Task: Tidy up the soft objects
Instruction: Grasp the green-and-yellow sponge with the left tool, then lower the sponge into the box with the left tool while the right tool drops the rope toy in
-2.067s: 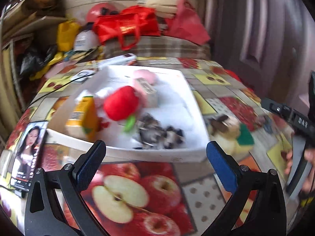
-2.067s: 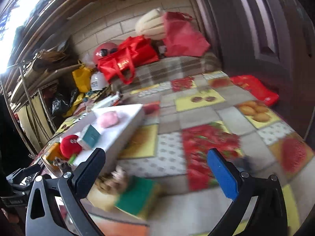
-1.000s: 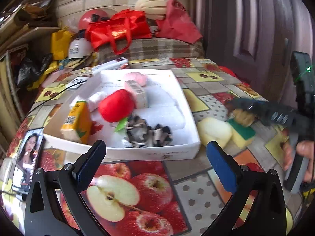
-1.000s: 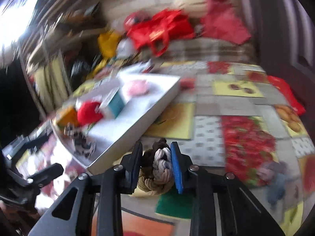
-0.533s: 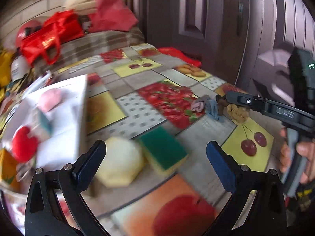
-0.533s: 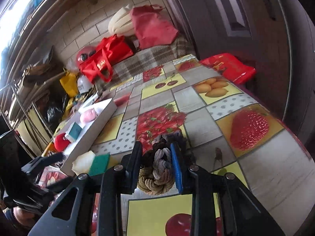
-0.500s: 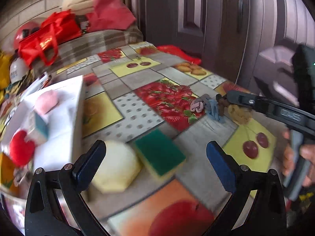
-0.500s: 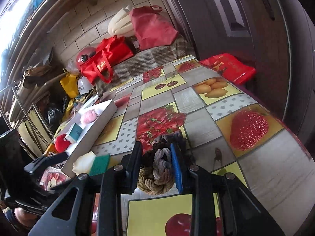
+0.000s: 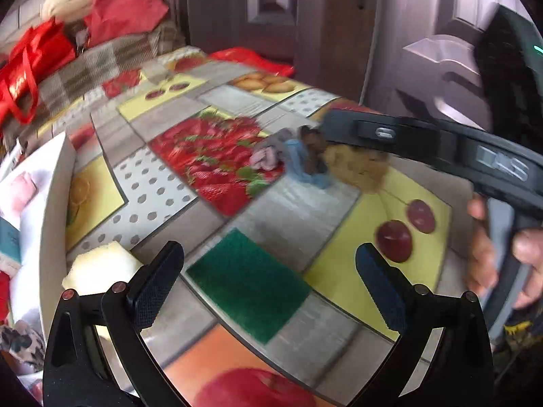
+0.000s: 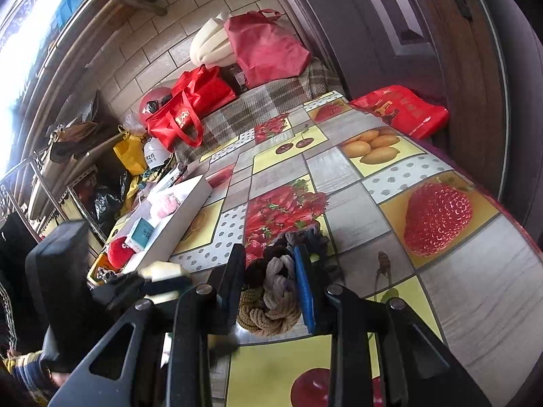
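Observation:
My right gripper (image 10: 271,281) is shut on a knotted rope toy (image 10: 275,288), tan, grey and brown, low over the fruit-print tablecloth. In the left wrist view the same rope toy (image 9: 353,166) sits at the right gripper's tip, beside a small pink and blue cloth bundle (image 9: 281,161). My left gripper (image 9: 268,285) is open and empty, just above a green scouring sponge (image 9: 247,279). A pale yellow sponge (image 9: 101,268) lies left of it, against the white tray (image 9: 51,203).
The white tray (image 10: 183,213) holds a red plush (image 10: 120,252), a teal box (image 10: 142,232) and a pink soft item (image 10: 166,203). Red bags (image 10: 190,108) and a red packet (image 10: 404,110) lie at the table's far end. A dark door (image 10: 441,34) stands on the right.
The right gripper shut on the rope toy and carried it right, to the cloth bundle. The left gripper swung right from the tray to above the green sponge.

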Motion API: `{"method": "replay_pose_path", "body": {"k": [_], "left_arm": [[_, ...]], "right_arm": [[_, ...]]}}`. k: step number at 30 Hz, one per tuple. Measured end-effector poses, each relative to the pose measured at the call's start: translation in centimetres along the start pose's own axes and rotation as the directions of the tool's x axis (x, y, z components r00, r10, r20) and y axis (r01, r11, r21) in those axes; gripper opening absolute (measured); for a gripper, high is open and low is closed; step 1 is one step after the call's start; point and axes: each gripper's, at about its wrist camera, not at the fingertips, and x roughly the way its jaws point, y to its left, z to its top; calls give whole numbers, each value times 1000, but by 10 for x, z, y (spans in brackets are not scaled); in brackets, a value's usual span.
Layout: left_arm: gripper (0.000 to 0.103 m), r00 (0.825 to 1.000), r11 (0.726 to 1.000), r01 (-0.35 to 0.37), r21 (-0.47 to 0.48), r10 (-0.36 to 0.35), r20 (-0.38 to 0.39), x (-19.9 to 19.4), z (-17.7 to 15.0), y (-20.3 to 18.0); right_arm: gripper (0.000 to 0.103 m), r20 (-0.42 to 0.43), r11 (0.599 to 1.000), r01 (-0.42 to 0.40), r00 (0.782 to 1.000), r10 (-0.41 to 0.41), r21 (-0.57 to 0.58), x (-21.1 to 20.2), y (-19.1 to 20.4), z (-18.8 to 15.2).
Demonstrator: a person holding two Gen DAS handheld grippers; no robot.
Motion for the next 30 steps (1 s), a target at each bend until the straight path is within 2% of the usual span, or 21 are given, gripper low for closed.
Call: {"method": "replay_pose_path", "body": {"k": [3, 5, 6, 8, 10, 11, 12, 13, 14, 16, 20, 24, 30], "left_arm": [[102, 998, 997, -45, -68, 48, 39, -13, -4, 11], [102, 997, 991, -71, -116, 74, 24, -13, -7, 20], [102, 998, 990, -65, -129, 66, 2, -9, -8, 22], [102, 998, 990, -65, -123, 62, -29, 0, -9, 19], [102, 997, 995, -67, -68, 64, -45, 8, -7, 7], [99, 996, 996, -77, -32, 75, -55, 12, -7, 0], [91, 994, 996, -87, -8, 86, -71, 18, -6, -5], [62, 992, 996, -94, 0, 94, -88, 22, -6, -6], [53, 995, 998, -66, -19, 64, -81, 21, -5, -5], [49, 993, 995, -93, -16, 92, -73, 16, -8, -4], [49, 997, 995, -73, -67, 71, -32, -1, -14, 3], [49, 995, 991, -93, -94, 96, 33, -33, -21, 6], [49, 978, 969, -165, -187, 185, 97, -66, -44, 31]], "right_arm": [[29, 9, 1000, -3, 1000, 3, 17, -2, -5, 0], [29, 9, 1000, -5, 1000, 5, 16, -2, -4, 0], [29, 9, 1000, -3, 1000, 3, 15, -2, -4, 0], [29, 4, 1000, -2, 1000, 2, 7, -2, -2, 0], [29, 2, 1000, -1, 1000, 1, 6, -2, -2, 0], [29, 4, 1000, -2, 1000, 2, 8, -3, -3, 0], [29, 4, 1000, -2, 1000, 2, 9, -1, -2, 0], [29, 3, 1000, 0, 1000, 0, 11, -1, -2, 0], [29, 1, 1000, 2, 1000, -2, 11, 0, -2, 0], [29, 1, 1000, 3, 1000, -3, 9, 0, -2, 0], [29, -2, 1000, 4, 1000, -4, 5, 1, -2, 0], [29, 11, 1000, 18, 1000, -18, -15, -1, 2, -1], [29, 39, 997, 24, 999, -22, -70, -1, 24, -6]]}}
